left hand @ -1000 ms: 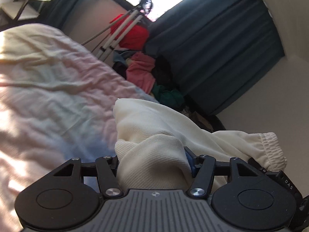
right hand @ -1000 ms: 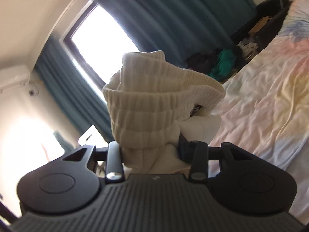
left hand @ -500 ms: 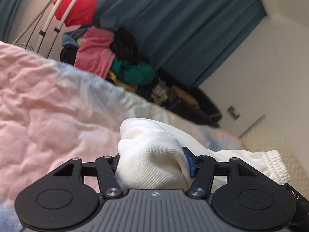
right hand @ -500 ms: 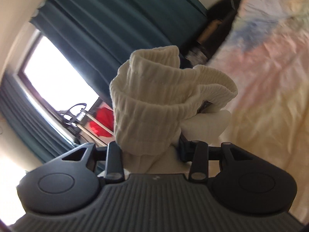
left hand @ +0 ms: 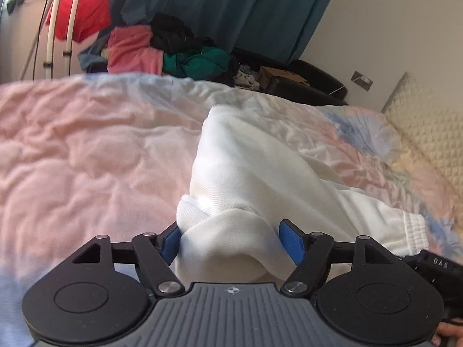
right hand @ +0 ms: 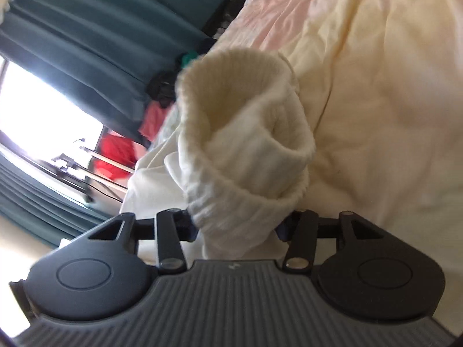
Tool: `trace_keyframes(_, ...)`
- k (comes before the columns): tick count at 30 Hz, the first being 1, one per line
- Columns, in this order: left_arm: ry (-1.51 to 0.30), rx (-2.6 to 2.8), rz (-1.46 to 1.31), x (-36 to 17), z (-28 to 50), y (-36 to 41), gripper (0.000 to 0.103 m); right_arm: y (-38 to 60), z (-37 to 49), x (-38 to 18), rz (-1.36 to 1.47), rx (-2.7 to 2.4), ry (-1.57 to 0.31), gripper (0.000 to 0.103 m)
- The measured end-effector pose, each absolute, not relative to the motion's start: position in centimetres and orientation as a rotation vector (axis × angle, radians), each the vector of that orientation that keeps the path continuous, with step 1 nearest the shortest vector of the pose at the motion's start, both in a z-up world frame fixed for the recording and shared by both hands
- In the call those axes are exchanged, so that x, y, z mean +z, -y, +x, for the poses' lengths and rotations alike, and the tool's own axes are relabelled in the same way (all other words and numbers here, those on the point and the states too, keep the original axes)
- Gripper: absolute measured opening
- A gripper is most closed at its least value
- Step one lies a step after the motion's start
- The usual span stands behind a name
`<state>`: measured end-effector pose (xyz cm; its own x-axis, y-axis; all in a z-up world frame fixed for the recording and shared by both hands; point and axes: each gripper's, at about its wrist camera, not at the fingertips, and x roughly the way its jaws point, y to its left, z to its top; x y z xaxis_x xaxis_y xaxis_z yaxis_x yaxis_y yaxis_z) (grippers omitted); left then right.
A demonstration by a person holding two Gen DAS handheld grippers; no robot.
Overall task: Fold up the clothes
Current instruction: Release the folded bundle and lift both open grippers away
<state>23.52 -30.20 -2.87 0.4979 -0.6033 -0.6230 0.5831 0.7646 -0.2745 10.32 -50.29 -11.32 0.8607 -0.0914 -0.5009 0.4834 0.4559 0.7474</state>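
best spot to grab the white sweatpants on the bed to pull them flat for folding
Take the white sweatpants by the elastic ribbed cuff, coming low over the bedspread from the near side. That edge is thick, bunched and lifted, easier to pinch than the flat middle. Both grippers' jaws are opening with cloth between them.

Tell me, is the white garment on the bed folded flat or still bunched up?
Bunched up. The white garment rises in a rumpled heap off the bedspread, and its ribbed cuff stands open like a tube.
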Motion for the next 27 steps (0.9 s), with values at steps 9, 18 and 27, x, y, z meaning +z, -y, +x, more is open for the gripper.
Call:
trace_keyframes(9,-0.638,-0.677,0.049,7.9,16.5,26.2,0.087,44.7,6.1,2.1,0.602,-0.436,-0.430,0.052)
trace_keyframes(18,-0.506,-0.694,0.082,14.9,5.8,22.0,0.103,39.2,0.6,10.5,0.367,-0.425,-0.364,0.085)
trace_keyframes(27,-0.404,-0.661,0.110,15.3,-3.4,17.1,0.103,33.2,-3.7,11.4,0.267,-0.344,-0.329,0.085)
